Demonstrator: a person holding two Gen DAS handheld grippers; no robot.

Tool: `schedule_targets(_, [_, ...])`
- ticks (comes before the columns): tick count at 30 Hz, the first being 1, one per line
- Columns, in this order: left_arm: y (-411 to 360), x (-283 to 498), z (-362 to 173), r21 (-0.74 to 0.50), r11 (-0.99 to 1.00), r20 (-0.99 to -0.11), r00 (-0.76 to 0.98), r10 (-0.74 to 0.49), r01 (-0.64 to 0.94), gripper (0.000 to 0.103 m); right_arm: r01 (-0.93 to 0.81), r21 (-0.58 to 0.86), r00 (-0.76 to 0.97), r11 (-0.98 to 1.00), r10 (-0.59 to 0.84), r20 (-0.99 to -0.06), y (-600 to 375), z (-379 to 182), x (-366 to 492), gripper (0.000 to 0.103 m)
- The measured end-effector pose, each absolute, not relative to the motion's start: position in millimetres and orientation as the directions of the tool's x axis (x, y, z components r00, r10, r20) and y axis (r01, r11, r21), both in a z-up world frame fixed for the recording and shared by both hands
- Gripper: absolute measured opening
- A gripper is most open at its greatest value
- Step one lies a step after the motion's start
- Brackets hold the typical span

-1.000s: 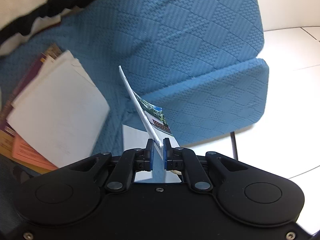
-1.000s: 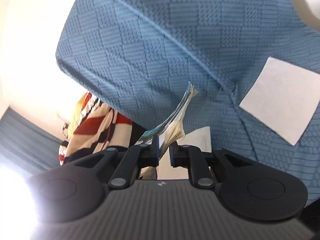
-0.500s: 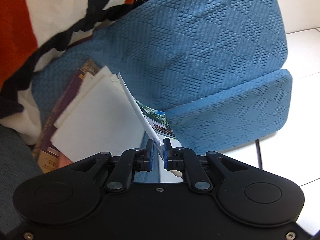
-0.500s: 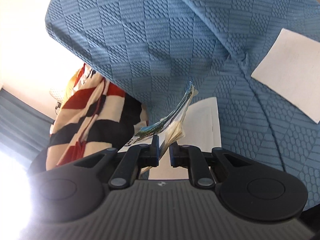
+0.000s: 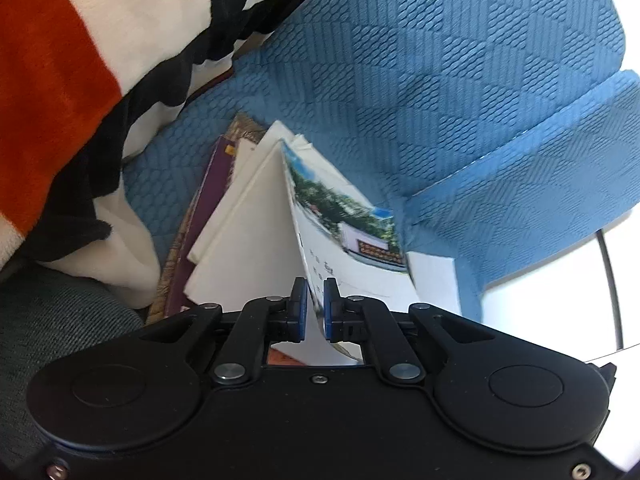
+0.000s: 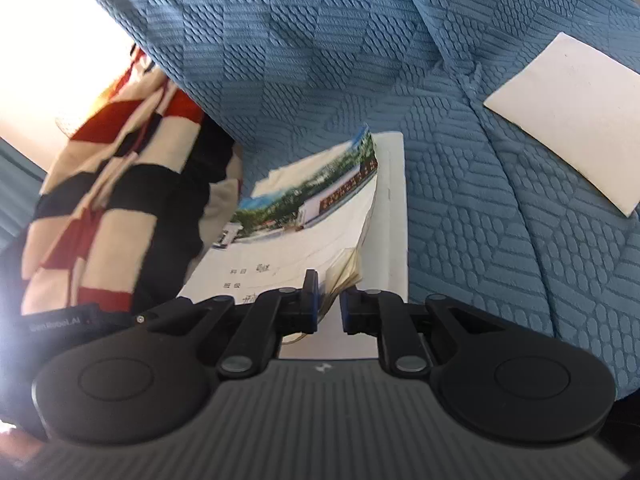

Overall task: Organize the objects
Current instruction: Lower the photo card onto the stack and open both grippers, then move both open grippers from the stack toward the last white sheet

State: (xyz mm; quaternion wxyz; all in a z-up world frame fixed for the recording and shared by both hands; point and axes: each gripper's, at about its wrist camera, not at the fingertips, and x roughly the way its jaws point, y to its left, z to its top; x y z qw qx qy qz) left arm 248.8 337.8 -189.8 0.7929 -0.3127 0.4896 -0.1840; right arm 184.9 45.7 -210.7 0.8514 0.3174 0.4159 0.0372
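Booklet (image 5: 352, 256) in both claws (over paper stack (image 5: 244, 248))

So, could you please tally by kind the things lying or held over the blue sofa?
Photo-cover booklet: 1
Paper pile: 1
Loose white sheets: 2, one beside the pile, one lying apart
Striped blanket: 1
Total: 5
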Motion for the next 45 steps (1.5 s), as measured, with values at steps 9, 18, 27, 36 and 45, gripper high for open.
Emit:
schedule_targets(9, [329.7, 240.8, -186.9, -0.582, 0.812, -0.719, 0.441, -0.537, 0.038, 0.079, 0.212, 0.532, 0.567, 0.820, 0.341, -0.750, 51.2, -207.5, 182.0, 0.073])
schedule_targets(18, [314.4, 221.4, -149.2, -0.500, 0.857, -0.720, 0.491, -0.490, 0.124, 0.094, 0.178, 0.480, 0.601, 0.859, 0.291, -0.744, 39.4, -174.8, 159.8, 0.082])
schedule_targets(27, [284.9, 200.3, -94.3, -0.445, 0.859, -0.664, 0.550, -0.506, 0.252, 0.102, 0.154, 0.454, 0.706, 0.878, 0.223, -0.672, 13.3, -122.9, 137.0, 0.082])
schedule_targets(36, [256.8, 181.3, -51.3, -0.428, 0.839, -0.604, 0.584, -0.543, 0.337, 0.102, 0.157, 0.406, 0.782, 0.900, 0.138, -0.608, -12.4, -83.8, 108.5, 0.082])
schedule_targets(45, [228.9, 164.5, -39.4, -0.417, 0.818, -0.584, 0.573, -0.575, 0.397, 0.102, 0.198, 0.391, 0.809, 0.899, 0.075, -0.583, -33.9, -75.6, 79.0, 0.082])
